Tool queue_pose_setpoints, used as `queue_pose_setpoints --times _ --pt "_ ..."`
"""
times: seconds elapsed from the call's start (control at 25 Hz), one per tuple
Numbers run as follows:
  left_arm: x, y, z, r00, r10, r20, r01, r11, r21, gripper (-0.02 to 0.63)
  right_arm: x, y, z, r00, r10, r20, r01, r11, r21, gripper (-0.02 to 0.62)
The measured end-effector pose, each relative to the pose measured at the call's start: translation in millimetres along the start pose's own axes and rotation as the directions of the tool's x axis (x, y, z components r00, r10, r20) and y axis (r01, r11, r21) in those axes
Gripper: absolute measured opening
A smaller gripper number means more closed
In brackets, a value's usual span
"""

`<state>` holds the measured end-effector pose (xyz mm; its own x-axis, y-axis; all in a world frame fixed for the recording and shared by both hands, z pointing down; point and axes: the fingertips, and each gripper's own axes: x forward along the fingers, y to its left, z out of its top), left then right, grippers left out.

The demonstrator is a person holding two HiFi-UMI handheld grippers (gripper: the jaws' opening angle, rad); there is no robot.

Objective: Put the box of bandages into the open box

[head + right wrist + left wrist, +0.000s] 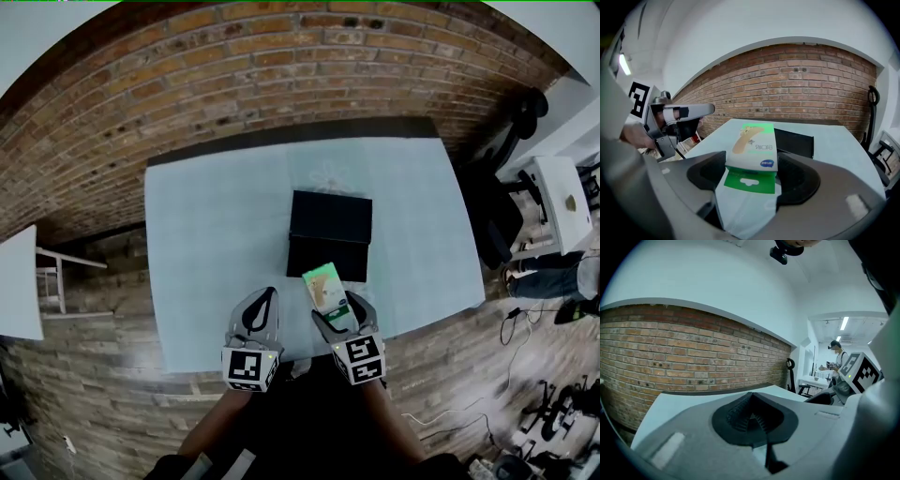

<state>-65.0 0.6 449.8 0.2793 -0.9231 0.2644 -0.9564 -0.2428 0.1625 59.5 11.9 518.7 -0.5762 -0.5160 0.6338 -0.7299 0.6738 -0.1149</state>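
Observation:
The box of bandages, white and green with a plaster pictured on it, sits between the jaws of my right gripper, which is shut on its sides. In the right gripper view the bandage box pokes forward out of the right gripper, with its green hang tab toward the camera. Just beyond it stands the open black box, also the black box, in the middle of the pale blue table. My left gripper hovers near the table's front edge, shut and empty; its jaws meet in the left gripper view.
A brick wall runs behind the table. To the right stand a white side table, a dark chair and a person. Cables lie on the wooden floor. A white panel leans at the left.

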Motion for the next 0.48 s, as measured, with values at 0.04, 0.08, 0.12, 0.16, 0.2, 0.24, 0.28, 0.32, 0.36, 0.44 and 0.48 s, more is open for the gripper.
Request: queue_pose_setpoints --times 0.04,0.08,0.12,0.16,0.2,0.24,0.28,0.32,0.36,0.44,0.48 --pt "3 -1 0 1.0 0.012 0.001 -0.012 1.0 -0.003 0.0 2 -3 1 1.0 0.016 -0.004 -0.016 1.0 -0.008 0.341" --pt "7 -2 0 1.0 0.026 0.0 -0.026 1.0 -0.008 0.0 4 -6 1 0.999 0.032 -0.011 -0.032 0.999 -0.017 0.341" --pt "11 -2 0 0.999 0.041 -0.002 -0.041 0.999 -0.013 0.0 6 -9 2 0.999 0.047 -0.017 -0.048 0.998 -0.027 0.341" --pt "15 -3 -1 0.998 0.056 -0.005 -0.056 0.998 -0.016 0.0 8 -12 2 0.998 0.063 -0.02 -0.064 0.997 -0.039 0.341" --pt "19 -4 -2 0.998 0.069 -0.009 -0.069 0.997 -0.019 0.0 10 -15 3 0.997 0.079 -0.021 -0.08 0.996 -0.05 0.341" --pt "22 -6 -3 0.997 0.077 -0.013 -0.078 0.997 -0.024 0.0 11 -17 5 0.995 0.095 -0.024 -0.096 0.994 -0.06 0.341" --pt "26 -8 -4 0.996 0.082 -0.015 -0.083 0.996 -0.03 0.0 11 -19 6 0.993 0.11 -0.031 -0.112 0.991 -0.07 0.341" --pt "29 -10 -5 0.996 0.086 -0.016 -0.087 0.996 -0.035 0.0 11 -21 8 0.992 0.123 -0.038 -0.126 0.989 -0.081 0.341" --pt "32 -11 -6 0.996 0.091 -0.017 -0.091 0.995 -0.037 0.0 12 -24 9 0.99 0.134 -0.044 -0.137 0.986 -0.093 0.341" --pt "37 -13 -5 0.995 0.1 -0.018 -0.101 0.994 -0.041 0.0 14 -30 10 0.987 0.154 -0.053 -0.159 0.981 -0.111 0.341" --pt "40 -14 -4 0.994 0.105 -0.018 -0.106 0.993 -0.043 0.0 15 -34 11 0.985 0.164 -0.057 -0.169 0.979 -0.117 0.341"
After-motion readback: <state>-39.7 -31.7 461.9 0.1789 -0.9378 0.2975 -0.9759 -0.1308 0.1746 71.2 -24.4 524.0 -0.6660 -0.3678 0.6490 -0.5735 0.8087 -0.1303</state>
